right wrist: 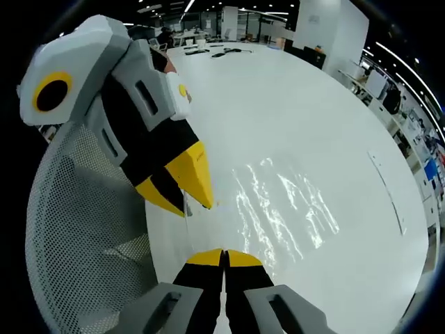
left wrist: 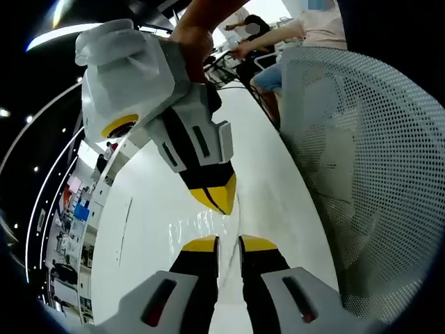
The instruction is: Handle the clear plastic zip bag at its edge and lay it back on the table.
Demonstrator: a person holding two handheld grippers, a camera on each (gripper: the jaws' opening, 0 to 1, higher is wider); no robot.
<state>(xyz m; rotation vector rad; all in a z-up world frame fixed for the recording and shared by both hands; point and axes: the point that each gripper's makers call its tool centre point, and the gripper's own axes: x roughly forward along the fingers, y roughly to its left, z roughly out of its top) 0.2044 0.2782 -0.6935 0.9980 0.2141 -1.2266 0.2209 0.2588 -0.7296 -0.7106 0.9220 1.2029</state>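
One white table point(right wrist: 334, 125) ahead of both grippers, far end cut by the view edge. One white mesh chair back point(left wrist: 361, 160) to the right of the left gripper's jaws; in the right gripper view the same mesh chair point(right wrist: 76, 229) is left of the jaws, its lower part cut off. One clear plastic zip bag point(right wrist: 278, 209) lies flat on the table just ahead and right of the right gripper, hard to make out, mostly glare streaks; its edges can't be traced. In the left gripper view the bag point(left wrist: 201, 226) is a faint shine between the two grippers, and its near edge runs into the gap of the left jaws. Left gripper point(left wrist: 229, 242): yellow tips slightly parted, a narrow gap; can't tell if they pinch the bag edge. Right gripper point(right wrist: 223, 257): tips pressed together, nothing seen between them, though clear film there would be hard to see. Each gripper also enters the other's view, tips pointing down at the bag edge, contact unclear. A hand point(left wrist: 191, 38) holds the right gripper. Far behind, seated people point(left wrist: 306, 28), blurred, number unclear.
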